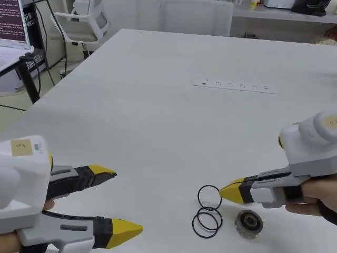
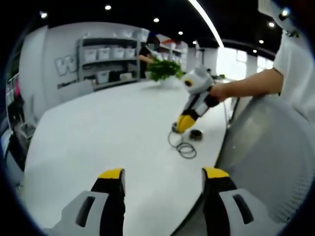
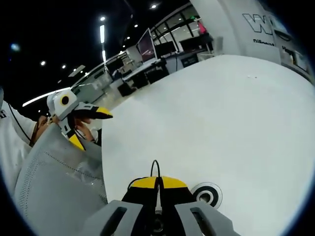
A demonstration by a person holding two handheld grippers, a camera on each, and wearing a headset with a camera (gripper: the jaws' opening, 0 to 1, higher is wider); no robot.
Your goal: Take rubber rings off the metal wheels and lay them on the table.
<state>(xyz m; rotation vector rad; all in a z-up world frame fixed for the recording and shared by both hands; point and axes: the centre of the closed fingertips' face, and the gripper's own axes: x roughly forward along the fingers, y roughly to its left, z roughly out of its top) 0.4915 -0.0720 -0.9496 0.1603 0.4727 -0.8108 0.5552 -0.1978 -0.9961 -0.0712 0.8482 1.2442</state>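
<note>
White table (image 1: 158, 105), matte, most of its top bare. Head view, left to right: a monitor (image 1: 11, 21) with a purple screen on a side desk, a white chair (image 1: 84, 21) at the far edge, and a power strip (image 1: 234, 85) flat at mid-table.

Low left, the left gripper (image 1: 115, 200) has its jaws wide apart with nothing between them. Low right, the right gripper (image 1: 225, 191) has its jaws pressed together on a thin black ring (image 1: 202, 191), gripping it at the ring's right side. Cannot tell whether that ring is clear of the table. The other two rings (image 1: 207, 221) lie flat just below it, overlapping each other. The wheel (image 1: 248, 222) sits near them to the right, under the right gripper's tip.

The left gripper view adds shelves (image 2: 108, 59) of white bins, a green plant (image 2: 162, 69) at the table's far end, the person's forearm (image 2: 246, 86), and a mesh chair back (image 2: 266, 147) at right.

The right gripper view adds a black loop rising from between the closed tips. The wheel's face shows as concentric circles just right of the tips. A row of desks (image 3: 147, 69) and ceiling lights (image 3: 102, 34) lie beyond.

Writing: a large W (image 2: 64, 64) on the wall, seen in both gripper views. The smaller lines beside it are too small to read, and so is the monitor text.
</note>
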